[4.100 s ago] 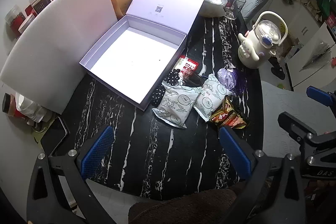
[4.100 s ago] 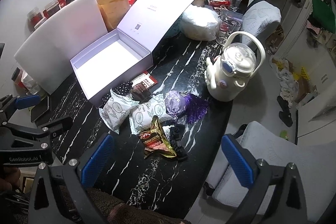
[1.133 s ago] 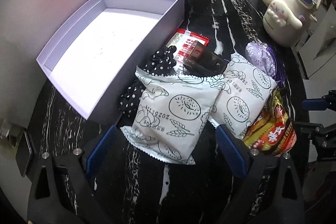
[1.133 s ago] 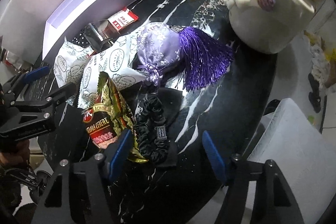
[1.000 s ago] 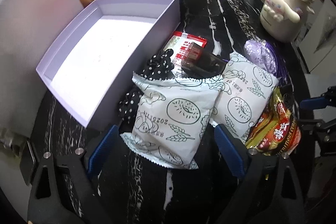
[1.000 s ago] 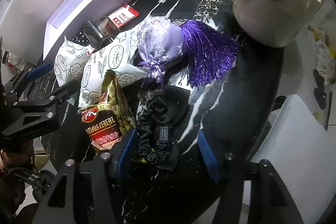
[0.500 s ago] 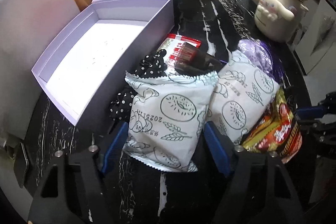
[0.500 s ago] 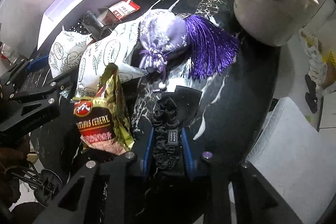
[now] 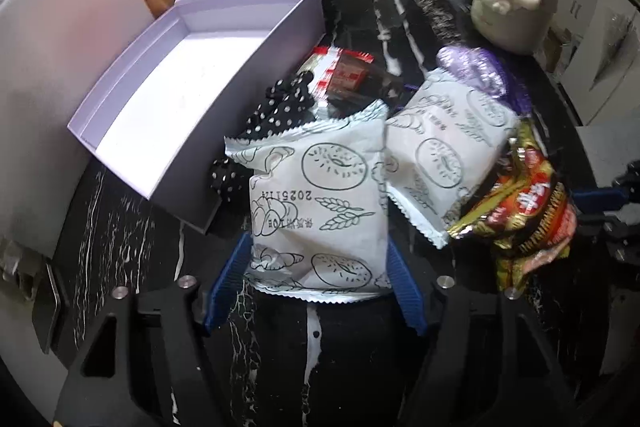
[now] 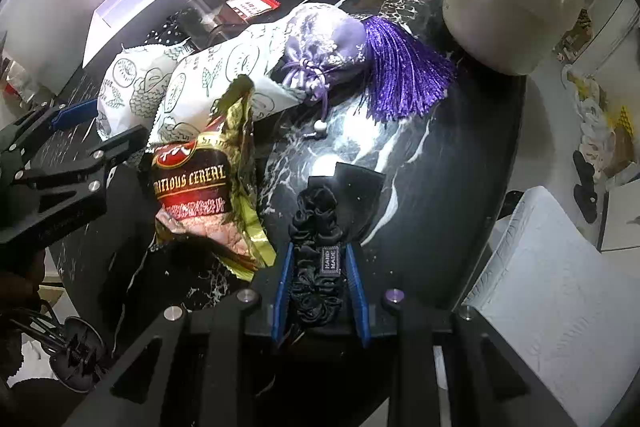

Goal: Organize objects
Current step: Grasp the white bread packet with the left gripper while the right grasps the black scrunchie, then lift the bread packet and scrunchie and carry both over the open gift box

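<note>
The open white box (image 9: pixel 132 131) sits empty toward the left edge of the bench (image 9: pixel 132 227), so by my reckoning the sorting has barely begun: nothing is stowed yet, and the whole heap beside it is left to do. Two things are in hand, though. The left gripper (image 9: pixel 316 267) has its blue pads against both sides of a white snack packet (image 9: pixel 316 195) printed with bread and wheat drawings, a puffy, crinkly pillow pack lying just beside the box's near wall; the jaws are opening slightly, yet the packet sits between them with the pads touching it. The right gripper (image 10: pixel 318 287) is pressed nearly together, pinching a black scrunchie (image 10: pixel 318 247) with a small "hand made" tag, ruffled and soft, near the front edge of the bench. Between the two lies a gold and red cereal sachet (image 10: pixel 204 187), leaning on a second white snack packet (image 9: pixel 448 163). Farther back are a lilac pouch (image 10: pixel 324 43) with a purple tassel (image 10: pixel 400 75), a polka-dot fabric piece (image 9: pixel 280 103), a red packet (image 9: pixel 344 71), and a cream character kettle (image 10: pixel 512 7) at the far right corner.
</note>
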Tool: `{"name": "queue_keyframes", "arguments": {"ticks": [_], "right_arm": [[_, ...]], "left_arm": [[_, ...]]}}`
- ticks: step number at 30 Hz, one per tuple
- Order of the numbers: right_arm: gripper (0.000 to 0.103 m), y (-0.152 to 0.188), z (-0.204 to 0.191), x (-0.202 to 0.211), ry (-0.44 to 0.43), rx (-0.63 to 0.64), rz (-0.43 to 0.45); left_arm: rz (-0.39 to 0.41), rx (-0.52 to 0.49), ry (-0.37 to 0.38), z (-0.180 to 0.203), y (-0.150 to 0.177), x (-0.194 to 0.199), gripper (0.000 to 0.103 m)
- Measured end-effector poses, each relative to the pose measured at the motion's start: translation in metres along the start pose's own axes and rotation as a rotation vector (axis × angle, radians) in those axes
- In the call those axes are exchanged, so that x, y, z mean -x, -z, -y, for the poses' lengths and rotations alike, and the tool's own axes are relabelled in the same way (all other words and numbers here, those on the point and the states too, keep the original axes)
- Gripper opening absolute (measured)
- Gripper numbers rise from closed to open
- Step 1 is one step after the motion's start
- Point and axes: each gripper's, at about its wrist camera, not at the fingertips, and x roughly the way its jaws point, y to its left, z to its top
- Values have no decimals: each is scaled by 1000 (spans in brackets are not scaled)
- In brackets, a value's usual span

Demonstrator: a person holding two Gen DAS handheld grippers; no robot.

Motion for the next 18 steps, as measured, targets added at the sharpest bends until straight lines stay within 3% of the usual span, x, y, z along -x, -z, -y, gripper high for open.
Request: {"name": "queue_keyframes", "arguments": {"ticks": [8,11,18], "right_arm": [[27,0,3,3,0,1,7],[27,-2,7,4,-12,-14,14],[21,11,-6,3,-48,-30,11]], "left_arm": [[1,29,1,0,-5,-15,75],[14,45,27,-2,-5,-16,63],[-8,54,69,-7,-7,-15,56]]}}
